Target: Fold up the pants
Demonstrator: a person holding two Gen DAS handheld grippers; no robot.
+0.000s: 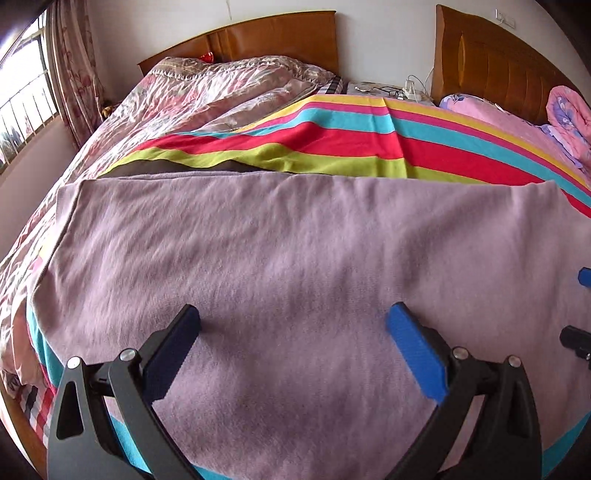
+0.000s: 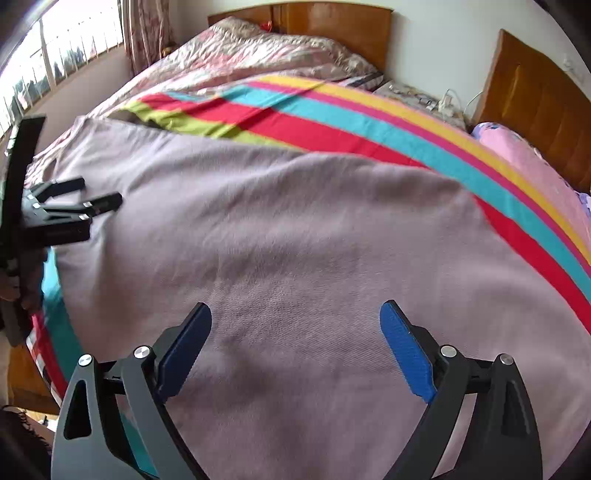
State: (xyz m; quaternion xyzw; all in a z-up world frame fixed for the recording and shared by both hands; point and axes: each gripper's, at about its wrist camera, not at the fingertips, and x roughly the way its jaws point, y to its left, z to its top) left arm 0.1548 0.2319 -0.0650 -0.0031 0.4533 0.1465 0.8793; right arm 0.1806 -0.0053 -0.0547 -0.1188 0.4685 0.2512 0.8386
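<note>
Pants of mauve knit lie spread flat beneath both grippers, filling the space under and between each pair of jaws. The left gripper points steeply down over the cloth with its jaws wide apart and nothing between them; its blue pads stand clear above the fabric, as far as the view tells. The right gripper hangs likewise over the pants, jaws spread wide and empty, with only the knit surface showing in the gap. In the right wrist view the left gripper appears far off to the left of the jaws, over the garment's left edge, and a dark sleeve shows at the lower left corner. In the left wrist view a blue fingertip of the right gripper peeks in at the right edge, level with the jaws. Ahead of both jaws the pants end in a straight folded edge, and beyond it runs a striped blanket in green, red, turquoise, pink and yellow bands. Further ahead and to the left lies a floral quilt against a wooden headboard. Ahead and to the right are a pink pillow, a second headboard and a nightstand with cables between the beds. Far left, a curtain hangs beside a window.
</note>
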